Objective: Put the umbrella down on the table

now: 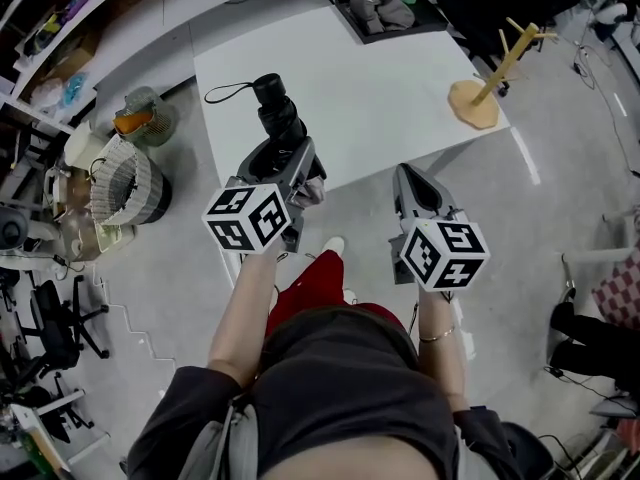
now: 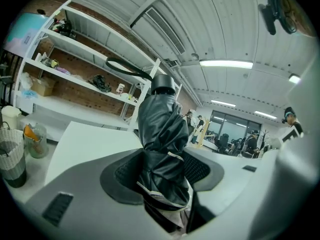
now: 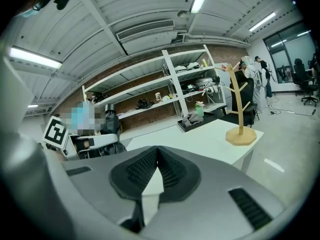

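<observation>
A folded black umbrella (image 1: 277,116) with a wrist strap loop (image 1: 226,92) stands upright in my left gripper (image 1: 285,163), which is shut on it above the near left part of the white table (image 1: 380,88). In the left gripper view the umbrella (image 2: 162,144) fills the gap between the pads, its handle cap (image 2: 163,84) on top. My right gripper (image 1: 412,183) hangs shut and empty beyond the table's front edge; its pads (image 3: 172,171) meet with nothing between them. The left gripper (image 3: 97,144) with the umbrella (image 3: 111,121) also shows in the right gripper view.
A wooden mug tree (image 1: 492,76) stands at the table's right corner and a dark tray (image 1: 392,13) with cloth lies at the back. Baskets (image 1: 128,183) and a jar (image 1: 145,116) sit on the floor to the left. Shelving (image 2: 75,69) lines the far wall.
</observation>
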Tool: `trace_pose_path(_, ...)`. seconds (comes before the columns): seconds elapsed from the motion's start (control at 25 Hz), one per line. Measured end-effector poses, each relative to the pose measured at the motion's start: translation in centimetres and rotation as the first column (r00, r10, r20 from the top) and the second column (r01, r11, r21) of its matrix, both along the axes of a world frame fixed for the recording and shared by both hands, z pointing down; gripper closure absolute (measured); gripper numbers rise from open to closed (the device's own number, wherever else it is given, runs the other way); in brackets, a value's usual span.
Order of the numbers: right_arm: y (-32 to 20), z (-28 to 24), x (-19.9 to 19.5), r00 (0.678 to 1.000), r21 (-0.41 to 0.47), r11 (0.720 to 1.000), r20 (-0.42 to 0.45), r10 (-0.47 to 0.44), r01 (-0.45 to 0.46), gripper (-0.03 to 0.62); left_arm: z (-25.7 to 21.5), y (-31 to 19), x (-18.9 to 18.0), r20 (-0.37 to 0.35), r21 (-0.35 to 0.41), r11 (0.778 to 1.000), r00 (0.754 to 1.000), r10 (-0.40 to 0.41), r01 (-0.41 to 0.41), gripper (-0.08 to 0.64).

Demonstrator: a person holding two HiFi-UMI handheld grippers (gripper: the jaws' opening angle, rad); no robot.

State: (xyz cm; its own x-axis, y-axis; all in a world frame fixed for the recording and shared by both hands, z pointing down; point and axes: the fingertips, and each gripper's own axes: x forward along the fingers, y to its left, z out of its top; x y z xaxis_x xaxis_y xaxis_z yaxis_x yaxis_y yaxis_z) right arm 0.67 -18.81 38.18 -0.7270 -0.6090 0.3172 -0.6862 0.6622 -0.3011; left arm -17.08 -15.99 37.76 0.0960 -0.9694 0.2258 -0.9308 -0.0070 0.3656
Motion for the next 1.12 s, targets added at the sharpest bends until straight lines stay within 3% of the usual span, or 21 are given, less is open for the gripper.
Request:
trace_pose_path(0.44, -3.7, 0.9, -1.2, 0.997, -0.037, 0.997, -0.031, 0.068, -0.069, 0.574, 0.9, -5.2, -1.6, -0.009, -0.032, 0.997, 0.998, 0.067, -0.067, 0.327)
trace_pose_path(1.12, -8.3, 1.7, 0.2, 0.982, -0.056, 0.981, -0.052, 0.183, -0.185, 0.574, 2.9, -12.0, -0.4, 0.021, -0.099, 0.978, 0.982, 0.187, -0.184, 0.327)
